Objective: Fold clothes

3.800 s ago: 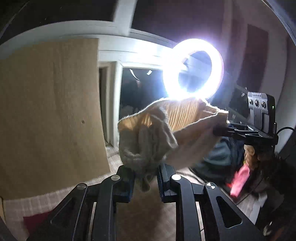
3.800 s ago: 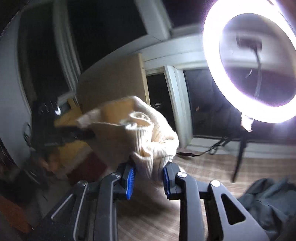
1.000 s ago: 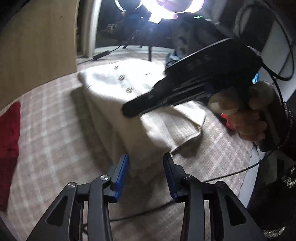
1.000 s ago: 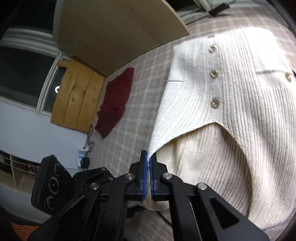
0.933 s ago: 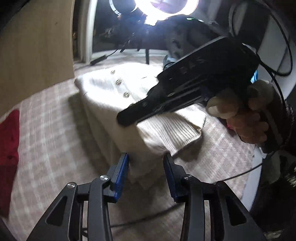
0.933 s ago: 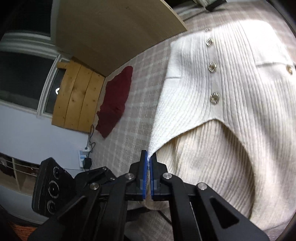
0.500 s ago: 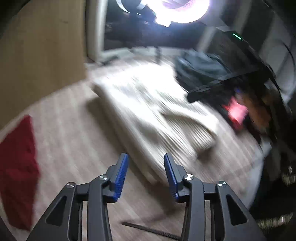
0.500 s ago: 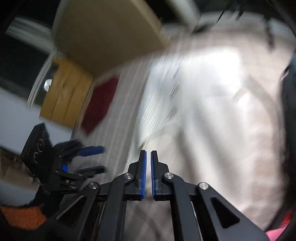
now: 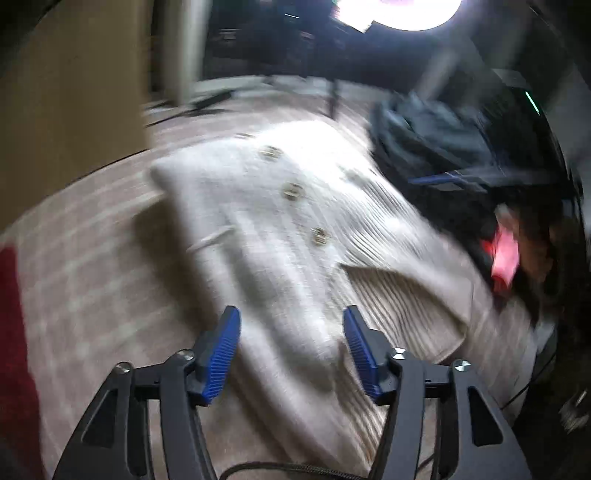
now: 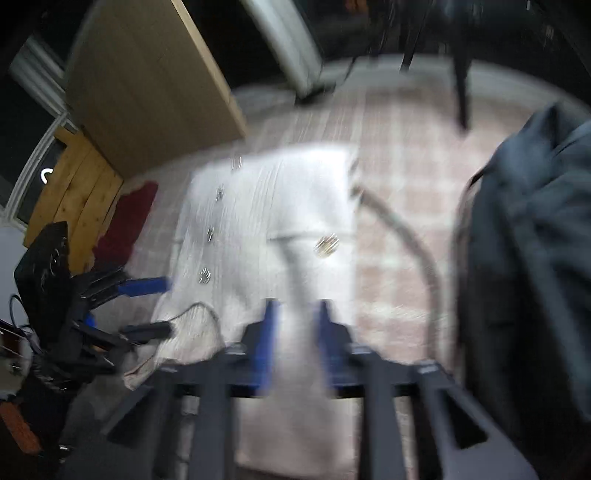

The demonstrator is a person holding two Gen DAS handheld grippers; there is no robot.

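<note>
A cream ribbed cardigan with metal buttons [image 9: 295, 229] lies folded on the checked cloth surface [image 9: 92, 266]; it also shows in the right wrist view [image 10: 273, 221]. My left gripper [image 9: 291, 343] is open and empty, just above the cardigan's near edge. It shows from the side in the right wrist view [image 10: 147, 306]. My right gripper [image 10: 295, 325] is open and empty over the cardigan's near part, and shows as a blurred dark shape in the left wrist view [image 9: 480, 177]. Both views are motion-blurred.
A dark grey garment [image 10: 528, 258] is heaped on the right, also in the left wrist view [image 9: 424, 136]. A red cloth [image 10: 125, 225] lies at the left. A wooden board [image 10: 147, 85] leans behind. A ring light [image 9: 402, 11] on a stand shines at the back.
Both grippers have let go of the cardigan, which now lies folded on the surface. The right gripper has opened and pulled back; the left has opened wider.
</note>
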